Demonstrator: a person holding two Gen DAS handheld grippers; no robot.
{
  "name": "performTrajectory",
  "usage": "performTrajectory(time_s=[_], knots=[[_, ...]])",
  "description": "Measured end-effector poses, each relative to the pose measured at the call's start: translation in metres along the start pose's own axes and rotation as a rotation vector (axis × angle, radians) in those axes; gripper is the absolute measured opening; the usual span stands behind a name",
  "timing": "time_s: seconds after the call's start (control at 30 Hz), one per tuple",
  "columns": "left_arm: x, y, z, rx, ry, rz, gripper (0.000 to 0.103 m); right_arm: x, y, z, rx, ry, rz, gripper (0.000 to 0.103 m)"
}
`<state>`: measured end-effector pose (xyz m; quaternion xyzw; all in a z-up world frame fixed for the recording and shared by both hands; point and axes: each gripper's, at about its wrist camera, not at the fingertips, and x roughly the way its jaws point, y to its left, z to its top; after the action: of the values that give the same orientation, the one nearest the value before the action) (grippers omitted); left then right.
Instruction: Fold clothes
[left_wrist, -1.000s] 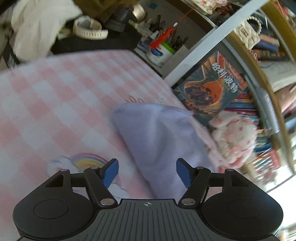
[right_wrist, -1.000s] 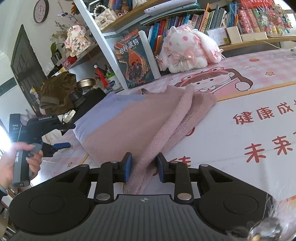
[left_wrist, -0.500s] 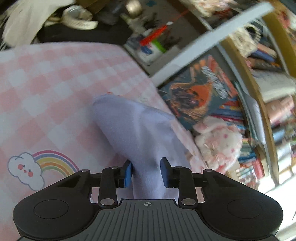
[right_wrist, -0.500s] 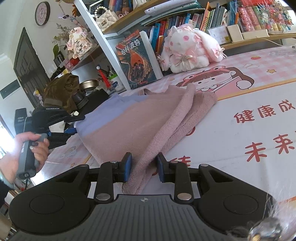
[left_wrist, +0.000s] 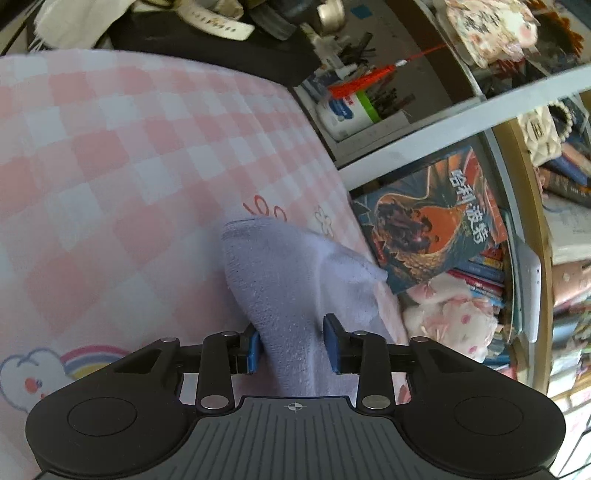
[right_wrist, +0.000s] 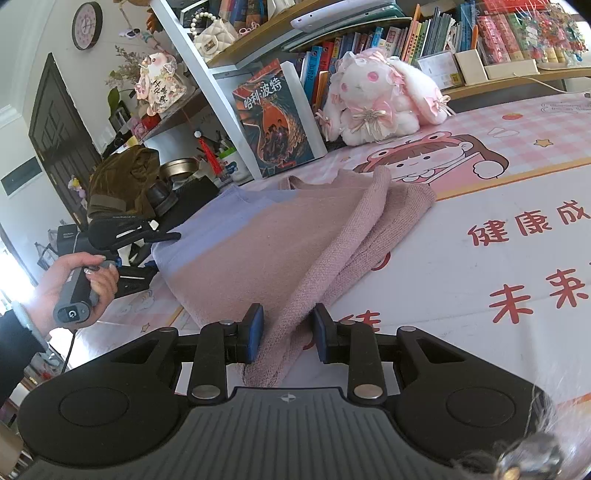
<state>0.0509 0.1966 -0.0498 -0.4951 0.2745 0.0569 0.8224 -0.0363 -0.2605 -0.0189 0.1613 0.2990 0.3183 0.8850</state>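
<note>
A knitted sweater (right_wrist: 280, 236), dusty pink with a lavender end, lies partly folded on the table's pink printed cover (right_wrist: 480, 240). My right gripper (right_wrist: 286, 332) is shut on a bunched pink edge near the table's front. In the left wrist view my left gripper (left_wrist: 291, 339) is shut on the lavender end (left_wrist: 288, 273), which rises in a ridge from the checked cover (left_wrist: 110, 166). The right wrist view shows the left gripper (right_wrist: 159, 249) at the sweater's left lavender corner, held by a hand (right_wrist: 85, 280).
A dragon-cover book (right_wrist: 273, 122) and a white plush rabbit (right_wrist: 376, 99) stand at the table's back edge under bookshelves. A white shelf post (right_wrist: 207, 81) rises behind. A pen cup (left_wrist: 347, 110), a metal bowl and olive cloth (right_wrist: 125, 177) crowd the far left corner.
My left gripper moved in over the lavender end and went from open to shut on it, rolling somewhat. The right gripper kept still, holding the pink edge.
</note>
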Motion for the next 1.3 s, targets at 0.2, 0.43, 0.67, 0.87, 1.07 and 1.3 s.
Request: performTrajectory(time_s=[0.2,0.43,0.67,0.87,1.07,1.3], knots=[[0.000,0.002,-0.003,0.083,-0.016,0.000,0.017,-0.010,0.002,0.021,-0.024,-0.033,-0.062,0.045],[0.000,0.004,0.001,0.102,-0.004,-0.017,0.015,0.008,0.006,0.070,-0.239,-0.030,-0.145,0.030],[-0.005,0.007,0.002,0.097,-0.018,-0.039,0.010,0.050,-0.006,0.073,-0.312,0.135,-0.181,0.025],[-0.029,-0.040,-0.005,0.300,-0.095,-0.074,0.007,0.053,-0.004,0.067,-0.343,0.140,-0.202,0.026],[-0.065,-0.111,-0.039,0.594,-0.149,-0.225,0.007,0.052,-0.014,0.070,-0.281,0.133,-0.169,0.026],[-0.086,-0.171,-0.127,1.012,-0.135,-0.333,0.007,0.048,-0.020,0.070,-0.228,0.117,-0.142,0.026]])
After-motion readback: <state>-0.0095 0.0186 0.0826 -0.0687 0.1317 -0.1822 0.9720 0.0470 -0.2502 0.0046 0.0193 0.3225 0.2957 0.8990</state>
